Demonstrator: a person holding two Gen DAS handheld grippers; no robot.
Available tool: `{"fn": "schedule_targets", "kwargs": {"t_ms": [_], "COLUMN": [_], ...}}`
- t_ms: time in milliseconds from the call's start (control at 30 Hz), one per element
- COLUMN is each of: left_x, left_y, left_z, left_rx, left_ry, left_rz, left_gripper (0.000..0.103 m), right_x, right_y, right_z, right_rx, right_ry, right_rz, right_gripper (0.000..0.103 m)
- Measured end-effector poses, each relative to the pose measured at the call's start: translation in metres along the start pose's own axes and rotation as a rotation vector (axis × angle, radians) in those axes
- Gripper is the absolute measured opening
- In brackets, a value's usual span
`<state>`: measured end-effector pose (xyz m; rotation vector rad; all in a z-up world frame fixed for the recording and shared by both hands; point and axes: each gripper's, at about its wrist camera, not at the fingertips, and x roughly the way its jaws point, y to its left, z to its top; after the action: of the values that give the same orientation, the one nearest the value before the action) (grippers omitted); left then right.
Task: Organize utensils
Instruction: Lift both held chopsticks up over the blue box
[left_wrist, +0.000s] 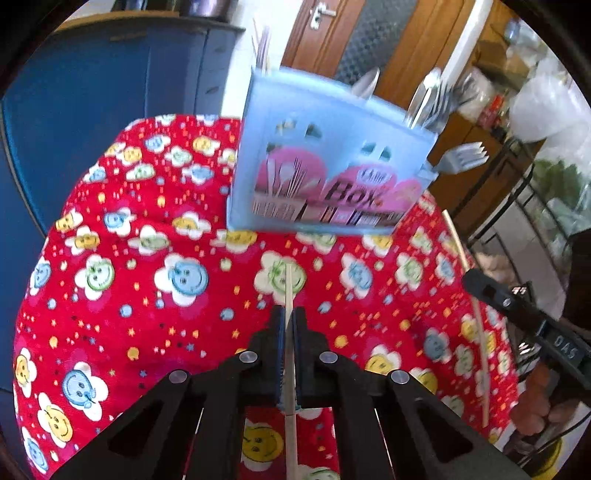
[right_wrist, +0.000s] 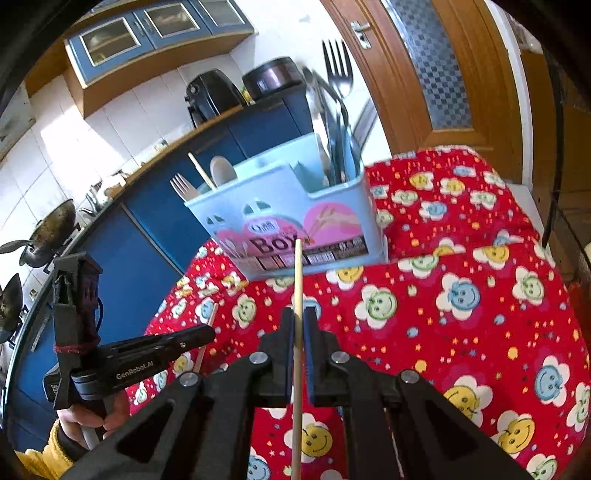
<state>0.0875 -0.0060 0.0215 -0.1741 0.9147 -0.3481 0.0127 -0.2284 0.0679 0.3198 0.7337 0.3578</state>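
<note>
Left hand-held gripper (left_wrist: 287, 325) pinching a chopstick (left_wrist: 289, 291), pads tight on the shaft. Right hand-held gripper (right_wrist: 299, 325) likewise clamped on a second chopstick (right_wrist: 297, 280). Both held above the counter (right_wrist: 461, 332) with its red smiley cloth. Beyond stands the blue utensil box (right_wrist: 295, 225), forks (right_wrist: 338, 70) and spoons upright inside.

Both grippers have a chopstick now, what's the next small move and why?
Probably carry the right gripper and its chopstick up over the blue utensil box: both chopsticks are pinched and neither has reached the box, which already holds forks and spoons.
</note>
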Motion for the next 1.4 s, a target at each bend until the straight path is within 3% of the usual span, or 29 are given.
{"fn": "schedule_targets", "kwargs": {"t_ms": [300, 667, 1400], "left_x": [-0.041, -0.074, -0.135], "left_y": [-0.010, -0.024, -0.052], "left_z": [0.022, 0.063, 0.165], "left_rx": [0.016, 0.063, 0.139], "left_ry": [-0.177, -0.313, -0.542], "left_rz": [-0.034, -0.048, 0.035], "left_gripper": [0.004, 0.004, 0.004], "right_x": [-0.017, -0.024, -0.027], "right_y": [0.013, 0.014, 0.011], "right_z": [0.016, 0.033, 0.046], "right_rx": [-0.057, -0.068, -0.081], "right_ry": [-0.113, -0.168, -0.200], "right_rz": [-0.012, -0.026, -0.049], "right_gripper": [0.006, 0.006, 0.006]}}
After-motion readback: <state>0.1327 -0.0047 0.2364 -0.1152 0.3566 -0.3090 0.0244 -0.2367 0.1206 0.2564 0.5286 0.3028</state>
